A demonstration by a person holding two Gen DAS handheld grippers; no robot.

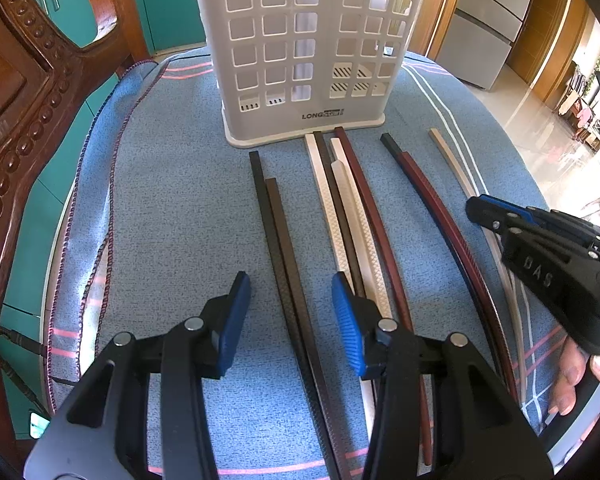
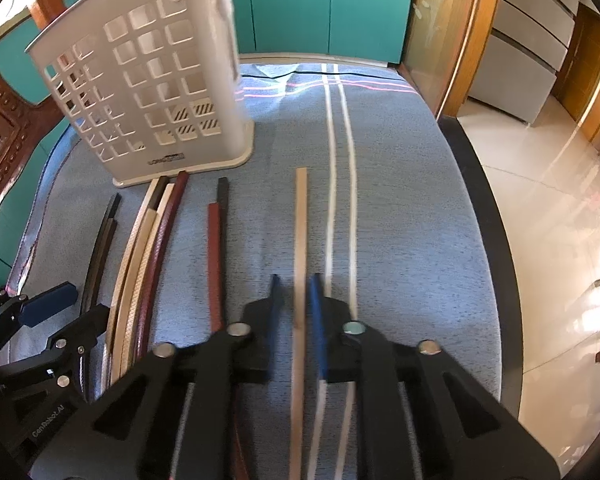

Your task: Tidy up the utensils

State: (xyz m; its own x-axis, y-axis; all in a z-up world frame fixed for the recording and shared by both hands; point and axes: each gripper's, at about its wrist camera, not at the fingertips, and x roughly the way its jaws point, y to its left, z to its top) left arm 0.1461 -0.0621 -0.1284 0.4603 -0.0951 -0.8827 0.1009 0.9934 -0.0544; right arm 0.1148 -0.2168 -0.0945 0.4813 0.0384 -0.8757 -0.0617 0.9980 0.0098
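Several chopsticks lie lengthwise on a blue cloth in front of a white slotted utensil holder [image 1: 304, 48], also in the right wrist view [image 2: 152, 92]. A black pair [image 1: 278, 240] lies between the fingers of my open left gripper [image 1: 290, 320]. White, black and dark red sticks [image 1: 352, 216] lie just to its right, then a red and black pair [image 1: 428, 200]. A single tan chopstick [image 2: 300, 256] lies apart at the right. My right gripper [image 2: 296, 328] straddles it, fingers narrowly apart, not clamped. It also shows in the left wrist view [image 1: 480, 208].
A carved wooden chair [image 1: 28, 112] stands at the table's left edge. Teal cabinets [image 2: 324, 4] are behind. The table's right edge [image 2: 484, 216] drops to a tiled floor. The cloth [image 2: 400, 200] has white and pink stripes.
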